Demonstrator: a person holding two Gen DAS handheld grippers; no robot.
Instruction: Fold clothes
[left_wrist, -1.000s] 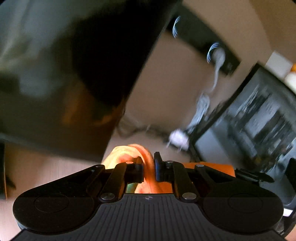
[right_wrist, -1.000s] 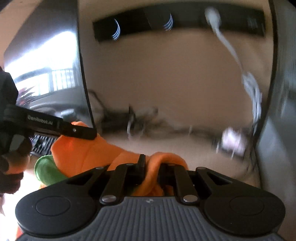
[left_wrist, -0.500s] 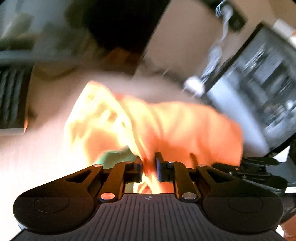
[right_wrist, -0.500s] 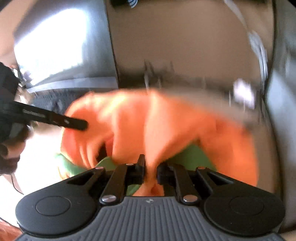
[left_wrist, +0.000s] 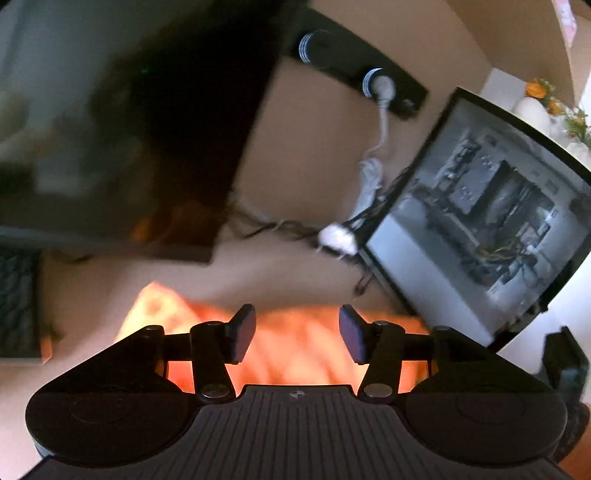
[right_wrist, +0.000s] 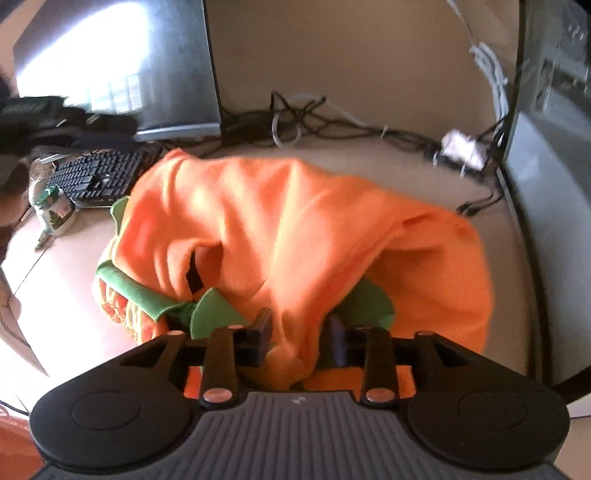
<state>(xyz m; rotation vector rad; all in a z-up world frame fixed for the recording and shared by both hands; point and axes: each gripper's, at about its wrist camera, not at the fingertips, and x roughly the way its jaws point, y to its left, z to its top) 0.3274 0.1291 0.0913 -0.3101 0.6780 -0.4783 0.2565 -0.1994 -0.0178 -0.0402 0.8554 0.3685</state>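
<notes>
An orange garment with green trim lies in a loose heap on the beige desk. My right gripper is open low over its near edge, and a fold of orange cloth still runs between the two fingers. In the left wrist view the garment is a blurred orange patch just beyond and below my left gripper. That gripper is open wide with nothing between its pads. The left gripper also shows as a dark blur at the upper left of the right wrist view.
A dark monitor stands at the back left with a black keyboard in front of it. Beside the keyboard is a small jar. Tangled cables run along the wall. A glass-sided computer case stands at the right.
Both grippers held the orange garment up a second ago, then swung it down onto the desk. Now both have opened; the left one has let go and pulled back.
</notes>
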